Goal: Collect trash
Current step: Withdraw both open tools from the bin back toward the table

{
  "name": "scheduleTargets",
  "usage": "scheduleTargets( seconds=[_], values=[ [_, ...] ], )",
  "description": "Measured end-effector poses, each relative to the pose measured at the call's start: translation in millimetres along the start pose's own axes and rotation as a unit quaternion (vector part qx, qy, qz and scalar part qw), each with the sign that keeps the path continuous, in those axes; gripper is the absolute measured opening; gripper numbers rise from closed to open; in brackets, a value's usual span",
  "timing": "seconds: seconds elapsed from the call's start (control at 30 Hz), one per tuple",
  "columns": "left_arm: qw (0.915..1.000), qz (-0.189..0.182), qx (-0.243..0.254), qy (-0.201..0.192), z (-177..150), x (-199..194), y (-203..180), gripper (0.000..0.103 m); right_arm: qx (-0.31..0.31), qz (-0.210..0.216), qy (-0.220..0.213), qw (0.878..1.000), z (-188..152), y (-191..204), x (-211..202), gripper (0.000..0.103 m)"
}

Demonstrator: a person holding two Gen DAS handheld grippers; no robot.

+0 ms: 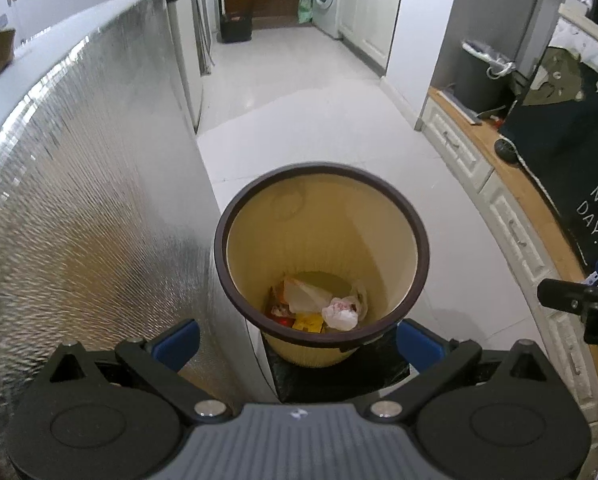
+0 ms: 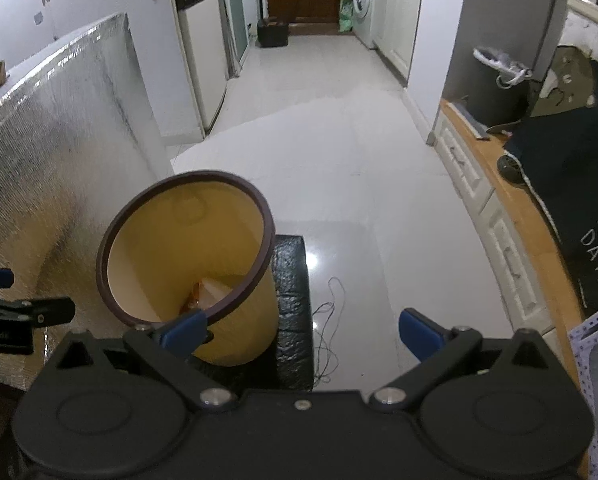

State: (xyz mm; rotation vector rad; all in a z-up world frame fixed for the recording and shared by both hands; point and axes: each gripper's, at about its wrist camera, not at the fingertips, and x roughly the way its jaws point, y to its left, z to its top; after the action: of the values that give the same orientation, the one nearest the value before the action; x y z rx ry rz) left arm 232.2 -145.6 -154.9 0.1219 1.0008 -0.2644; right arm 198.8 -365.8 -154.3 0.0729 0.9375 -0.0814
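A yellow waste bin with a dark brown rim [image 1: 319, 168] stands on a black padded stool [image 2: 293, 276]. At its bottom lie a crumpled white tissue [image 1: 341, 312] and orange and yellow wrappers [image 1: 307, 322]. My left gripper [image 1: 299, 344] hovers above the bin's near edge, open wide, with nothing between its blue pads [image 1: 179, 342]. My right gripper [image 2: 302, 334] is just right of the bin [image 2: 187, 248], also open wide and empty; its left pad [image 2: 185, 330] overlaps the rim in the right wrist view. Each gripper shows at the edge of the other's view.
A silver foil-covered panel [image 1: 79, 184] runs close along the left. On the right is a wooden counter over white drawers [image 1: 511, 216] bearing a dark cloth [image 1: 571, 148] and a grey bin [image 1: 481, 76]. A thin wire [image 2: 329, 320] lies on the white floor.
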Motion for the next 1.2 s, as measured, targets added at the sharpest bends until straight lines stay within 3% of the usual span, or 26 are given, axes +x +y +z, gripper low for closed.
scheduleTargets(
  seconds=[0.6,0.97,1.2],
  values=[
    [0.9932,-0.023,0.002,-0.114,-5,-90,6,0.103,0.015,-0.009,-0.12,0.993,1,1,-97,0.103],
    [0.9822,-0.011,-0.015,-0.187,-6,-145,32,0.103,0.007,0.032,-0.186,0.982,18,36,-136,0.103],
    [0.9752,0.002,-0.036,-0.218,-7,-171,70,0.103,-0.005,0.058,-0.219,0.974,37,69,-148,0.103]
  ],
)
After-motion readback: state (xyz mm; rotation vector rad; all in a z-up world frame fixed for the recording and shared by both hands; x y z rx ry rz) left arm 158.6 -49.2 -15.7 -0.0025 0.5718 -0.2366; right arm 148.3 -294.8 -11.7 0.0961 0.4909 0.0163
